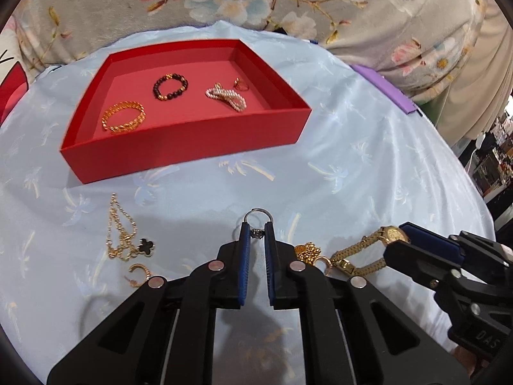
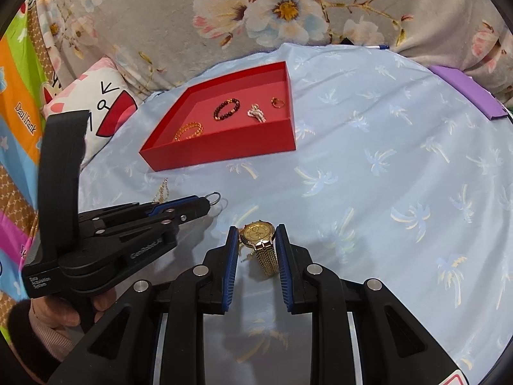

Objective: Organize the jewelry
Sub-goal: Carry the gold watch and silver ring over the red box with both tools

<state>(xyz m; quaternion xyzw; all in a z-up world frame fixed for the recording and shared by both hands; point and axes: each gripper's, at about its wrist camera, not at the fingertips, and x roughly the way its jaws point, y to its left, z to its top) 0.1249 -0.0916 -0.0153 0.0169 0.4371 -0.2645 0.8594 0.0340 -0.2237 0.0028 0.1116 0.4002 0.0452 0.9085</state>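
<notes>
A pale blue palm-print cloth (image 2: 368, 166) covers the surface. Behind it lie a grey floral blanket (image 2: 166, 22), a flat purple pad (image 2: 465, 93) and a white cartoon pillow (image 2: 96, 102).

A home bedroom or living space is suggested: the work surface is covered by a pale blue palm-print satin cloth (image 2: 384, 160), a grey floral plush blanket (image 2: 192, 16) is draped behind it, and a white cartoon-print pillow (image 2: 93, 102) is tucked alongside.
</notes>
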